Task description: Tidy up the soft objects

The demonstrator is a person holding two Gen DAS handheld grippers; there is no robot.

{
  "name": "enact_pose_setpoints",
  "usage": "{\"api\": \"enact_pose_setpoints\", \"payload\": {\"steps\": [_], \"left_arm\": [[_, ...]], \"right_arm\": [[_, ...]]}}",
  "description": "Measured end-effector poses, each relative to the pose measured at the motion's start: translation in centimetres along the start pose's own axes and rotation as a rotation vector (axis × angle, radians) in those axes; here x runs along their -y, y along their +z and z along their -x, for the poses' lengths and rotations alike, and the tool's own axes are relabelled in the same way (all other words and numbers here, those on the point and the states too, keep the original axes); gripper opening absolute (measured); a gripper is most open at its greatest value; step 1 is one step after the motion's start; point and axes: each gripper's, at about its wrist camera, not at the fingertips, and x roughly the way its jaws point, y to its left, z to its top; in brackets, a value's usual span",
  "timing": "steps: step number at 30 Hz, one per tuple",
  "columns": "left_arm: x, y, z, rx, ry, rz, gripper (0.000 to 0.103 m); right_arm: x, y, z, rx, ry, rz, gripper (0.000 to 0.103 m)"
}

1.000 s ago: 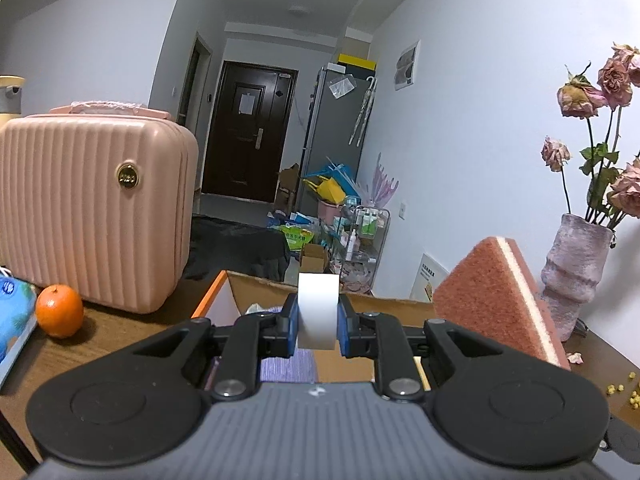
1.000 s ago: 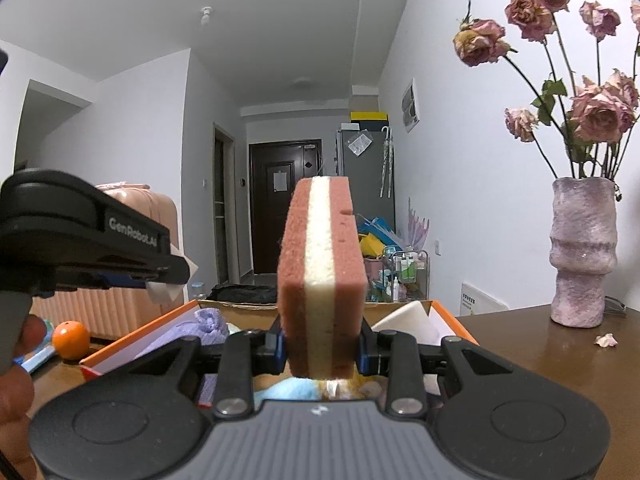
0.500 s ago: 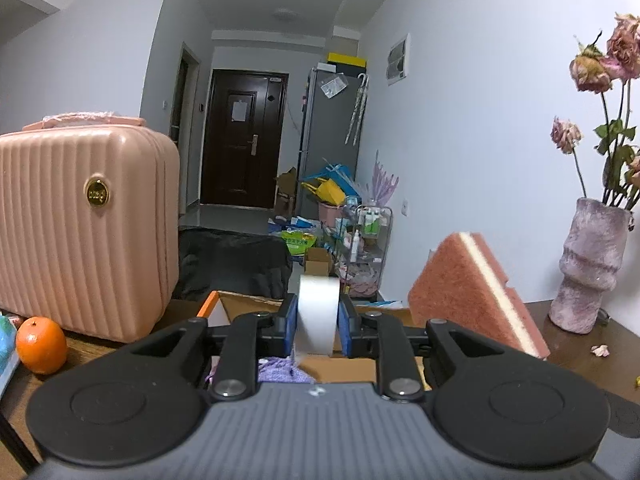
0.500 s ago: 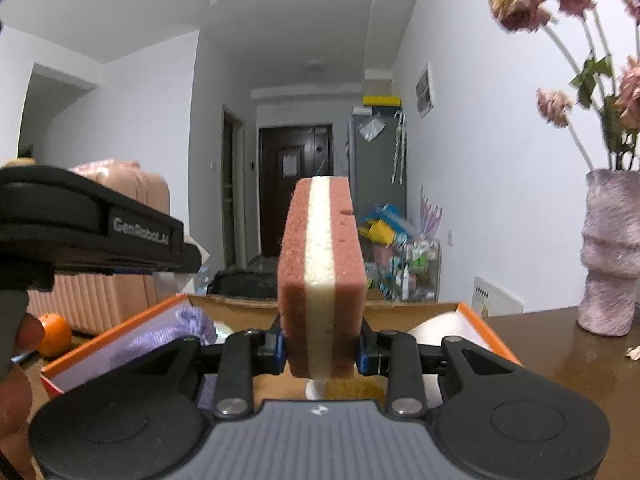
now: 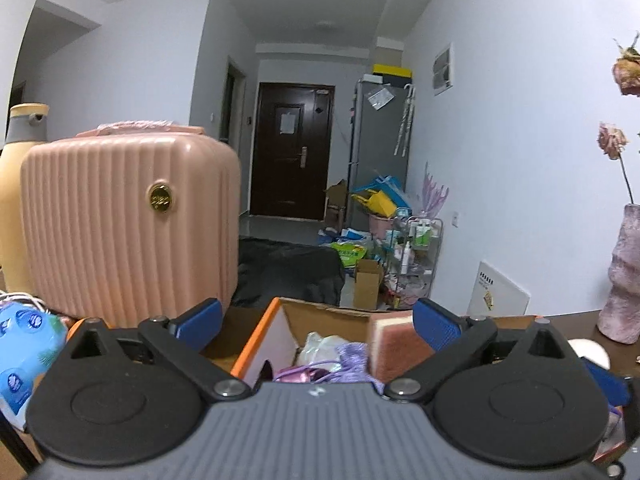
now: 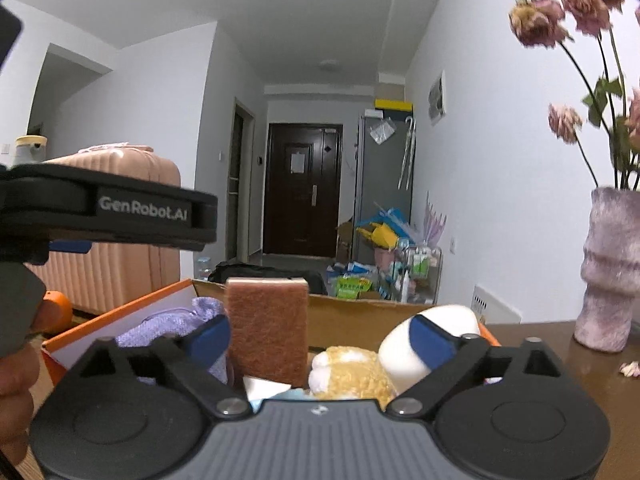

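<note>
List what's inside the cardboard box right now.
In the cardboard box: upright sponge, purple knit cloth, yellow plush toy, white rounded item. The box floor and anything beneath is covered.

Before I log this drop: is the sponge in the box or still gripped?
In the box: the sponge stands upright inside, right gripper open around nothing.

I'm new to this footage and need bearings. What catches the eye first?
The open cardboard box of soft things: a brown sponge upright in the middle, a plush toy beside it. Both grippers, left and right, hang open over it. A pink suitcase stands left.
</note>
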Motion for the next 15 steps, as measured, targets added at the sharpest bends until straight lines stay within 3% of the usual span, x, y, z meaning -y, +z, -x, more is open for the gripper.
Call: {"api": "enact_pose_setpoints", "payload": {"steps": [15], "left_arm": [[-1.8, 0.1, 3.4, 0.001, 0.037, 0.010, 0.103]], "right_arm": [[0.1, 0.1, 2.8, 0.025, 0.045, -0.037, 0.103]]}}
